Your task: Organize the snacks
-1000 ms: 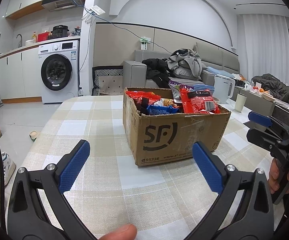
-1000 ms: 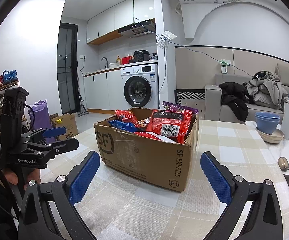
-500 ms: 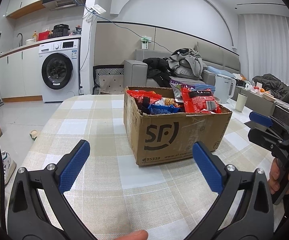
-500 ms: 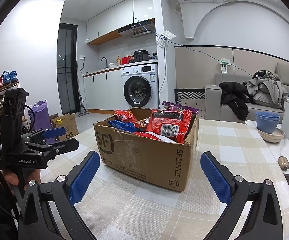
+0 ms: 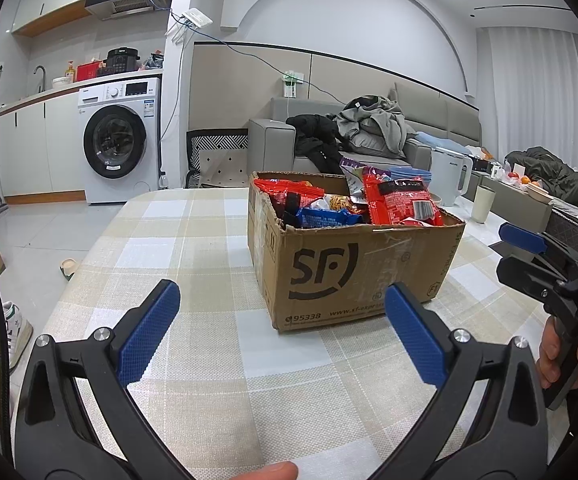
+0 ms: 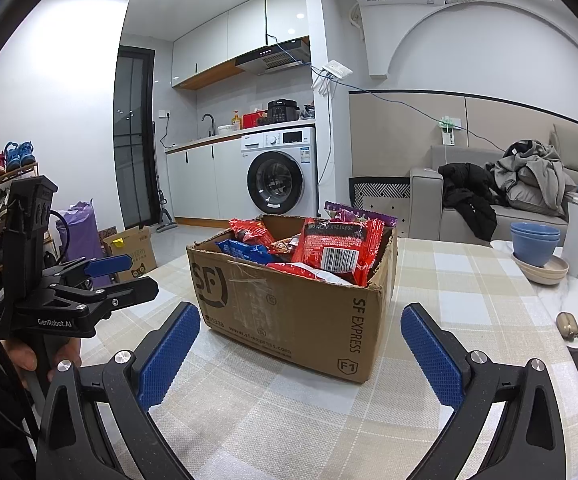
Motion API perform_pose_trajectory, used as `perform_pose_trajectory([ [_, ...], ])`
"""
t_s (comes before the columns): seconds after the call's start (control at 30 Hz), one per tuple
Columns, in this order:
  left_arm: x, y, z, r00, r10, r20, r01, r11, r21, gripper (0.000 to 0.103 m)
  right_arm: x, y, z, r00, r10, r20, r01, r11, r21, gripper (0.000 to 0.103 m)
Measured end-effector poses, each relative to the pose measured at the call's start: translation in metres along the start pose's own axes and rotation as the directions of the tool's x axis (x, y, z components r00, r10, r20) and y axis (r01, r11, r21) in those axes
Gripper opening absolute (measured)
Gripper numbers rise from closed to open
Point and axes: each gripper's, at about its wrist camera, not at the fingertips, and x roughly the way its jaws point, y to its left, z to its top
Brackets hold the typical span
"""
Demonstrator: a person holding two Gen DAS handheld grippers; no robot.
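Snacks (image 5: pixel 399 204) sit piled in the cardboard box (image 5: pixel 353 268) mid-counter (image 5: pixel 193 248), packets poking above the rim. Left gripper (image 5: pixel 281 320) and right gripper (image 6: pixel 299 340) hover in front of the box, jaws spread wide and empty, probably lined up for a reach. Can't tell if that pile is sorted or waiting; deeper contents are hidden.

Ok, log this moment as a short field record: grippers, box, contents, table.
left gripper: open, empty, short of the box
right gripper: open, empty, short of the box
cardboard box: top open, on the table
snack packets: red and blue, heaped in the box
checked tablecloth: bare left of the box
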Motion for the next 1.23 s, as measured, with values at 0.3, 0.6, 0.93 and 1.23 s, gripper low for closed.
perform_pose_trajectory([
  [0.3,0.0000,0.0003,-0.0001,1.000,0.003,-0.001,-0.003,1.000,-0.001,0.102,-0.0001,-0.0007,-0.0004,1.000,-0.001,-0.002,0.001,1.000,0.003,0.103],
  [0.6,0.0004,0.0017,-0.0020,1.000,0.008,-0.001,-0.008,1.000,-0.003,0.102,0.0000,-0.0008,-0.0002,1.000,0.000,-0.002,0.000,1.000,0.002,0.103],
  [0.93,-0.0038,-0.0039,-0.0028,1.000,0.000,0.012,0.000,1.000,0.014,0.102,-0.0002,-0.0010,-0.0003,1.000,-0.001,-0.003,0.001,1.000,0.003,0.103],
  [1.23,-0.0005,-0.0074,-0.0032,1.000,-0.003,-0.006,0.003,1.000,0.020,0.102,0.0000,-0.0009,-0.0002,1.000,-0.001,-0.004,0.001,1.000,0.003,0.103],
])
